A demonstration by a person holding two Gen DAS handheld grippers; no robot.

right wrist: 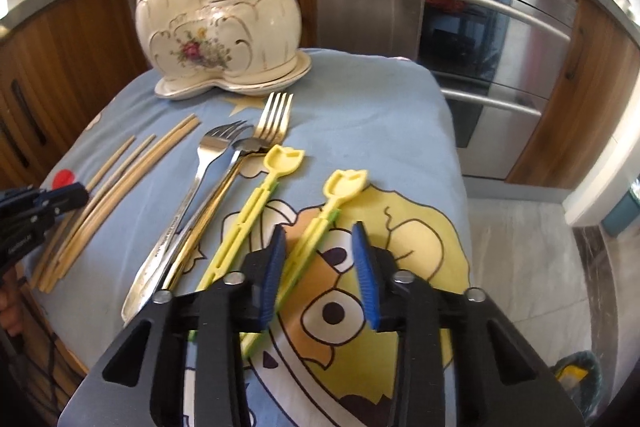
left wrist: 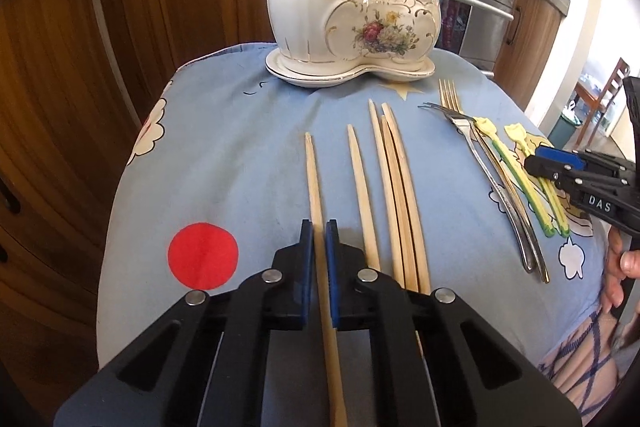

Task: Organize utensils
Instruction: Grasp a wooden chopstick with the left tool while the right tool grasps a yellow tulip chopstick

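Several wooden chopsticks (left wrist: 396,187) lie side by side on the blue cartoon tablecloth (left wrist: 240,147). My left gripper (left wrist: 319,231) is shut on the leftmost chopstick (left wrist: 312,179), its blue pads pressing both sides. To the right lie metal forks (right wrist: 204,163) and two yellow plastic utensils (right wrist: 256,203). My right gripper (right wrist: 318,239) stands open around the handle of the right yellow utensil (right wrist: 344,187), with gaps on both sides. A white floral ceramic holder (left wrist: 320,7) with two cups stands on its saucer at the table's far edge.
The table is small; its edges fall off close on both sides. Wooden cabinets (left wrist: 60,107) stand behind and to the left, a steel oven (right wrist: 480,27) behind on the right. A hand (left wrist: 616,275) holds the right gripper's handle at the left wrist view's right edge.
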